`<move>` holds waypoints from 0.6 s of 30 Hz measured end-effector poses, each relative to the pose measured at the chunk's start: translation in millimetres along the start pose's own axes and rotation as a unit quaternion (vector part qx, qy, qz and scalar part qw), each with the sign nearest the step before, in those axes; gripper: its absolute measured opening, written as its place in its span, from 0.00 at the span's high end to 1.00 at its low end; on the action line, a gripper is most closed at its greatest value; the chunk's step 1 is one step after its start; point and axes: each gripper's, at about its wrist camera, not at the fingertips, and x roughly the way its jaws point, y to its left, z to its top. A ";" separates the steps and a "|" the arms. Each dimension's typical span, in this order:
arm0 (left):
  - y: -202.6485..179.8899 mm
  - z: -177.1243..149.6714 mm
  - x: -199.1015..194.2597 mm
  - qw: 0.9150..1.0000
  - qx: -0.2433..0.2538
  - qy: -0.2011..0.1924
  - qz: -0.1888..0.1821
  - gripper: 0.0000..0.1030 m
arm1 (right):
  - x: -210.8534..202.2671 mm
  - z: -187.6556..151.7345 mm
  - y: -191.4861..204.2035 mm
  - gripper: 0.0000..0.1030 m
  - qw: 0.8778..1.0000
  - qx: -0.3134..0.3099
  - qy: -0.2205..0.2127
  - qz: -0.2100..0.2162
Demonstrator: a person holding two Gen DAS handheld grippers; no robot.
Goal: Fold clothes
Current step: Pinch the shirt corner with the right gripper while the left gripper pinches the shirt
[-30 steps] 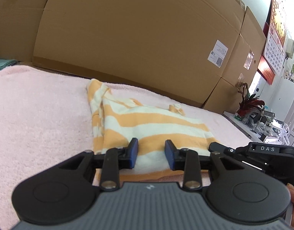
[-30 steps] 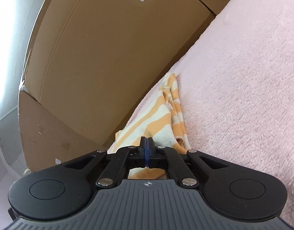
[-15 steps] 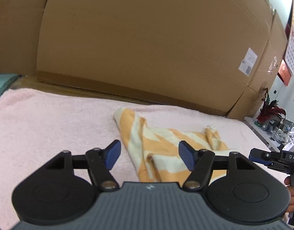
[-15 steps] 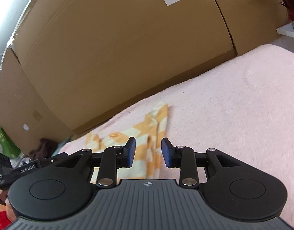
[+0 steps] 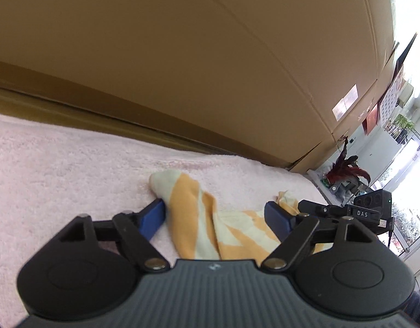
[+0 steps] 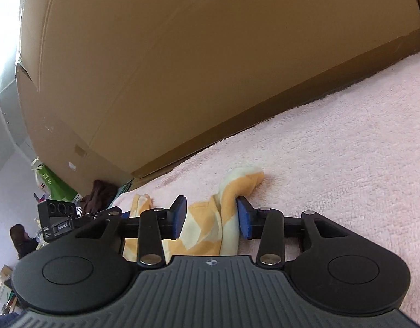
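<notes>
The striped garment (image 5: 199, 218) is orange and cream. It lies in a soft bunch on the pink fluffy blanket (image 5: 59, 169). It sits right in front of both grippers.

The left gripper (image 5: 216, 217) has its blue pads far apart, and its jaws are opening. The cloth lies in the gap between them. The left pad (image 5: 152, 217) is just beside the cloth's edge, but it does not squeeze it. The right pad sits in front of a cloth corner. Nothing is held. Past that pad, off to the right side, the other gripper's black body with white letters shows.

The right gripper (image 6: 211, 217) also has its jaws opening, with a smaller gap. A rolled fold of the garment (image 6: 232, 191) pokes up between its blue pads (image 6: 244, 220). The right pad is close against that fold; the left pad stands clear of it. It does not look pinched.

Behind the blanket, past both grippers, stands a wall of big cardboard boxes (image 5: 210, 54). Far to the right of the left gripper is a red plant (image 5: 344, 168) near a bright window. Far to the left of the right gripper a person (image 6: 21, 240) can be seen, small and low.
</notes>
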 end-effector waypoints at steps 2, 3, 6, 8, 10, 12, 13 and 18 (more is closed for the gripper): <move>-1.8 -0.3 0.9 1.000 0.003 0.000 0.003 0.24 | -1.2 -1.2 -1.7 0.61 1.000 0.006 -0.003 0.006; -2.8 -0.2 1.6 1.000 0.005 0.000 0.004 0.24 | -1.9 -1.9 -1.0 0.62 1.000 0.007 -0.003 0.004; -3.1 -0.1 2.2 1.000 0.004 -0.003 0.012 0.30 | -2.9 -3.4 2.6 0.63 1.000 0.003 -0.003 -0.005; -1.4 0.1 1.7 1.000 -0.003 -0.007 0.019 0.42 | -0.9 -2.6 3.7 0.63 1.000 0.000 -0.003 -0.011; 0.3 0.4 1.2 1.000 -0.010 -0.010 0.026 0.56 | 1.6 -1.3 2.4 0.63 1.000 -0.001 -0.003 -0.015; 2.3 0.4 1.3 0.999 -0.016 -0.010 0.026 0.73 | 4.1 -1.3 4.7 0.74 1.000 -0.005 -0.002 -0.029; 2.7 0.2 1.1 1.000 -0.017 -0.011 0.024 0.80 | 3.9 -1.1 4.0 0.88 0.999 -0.004 -0.001 -0.034; 3.7 -0.4 -1.8 0.999 -0.020 -0.011 0.026 0.83 | 3.2 -0.8 5.8 0.91 0.999 -0.015 0.004 -0.040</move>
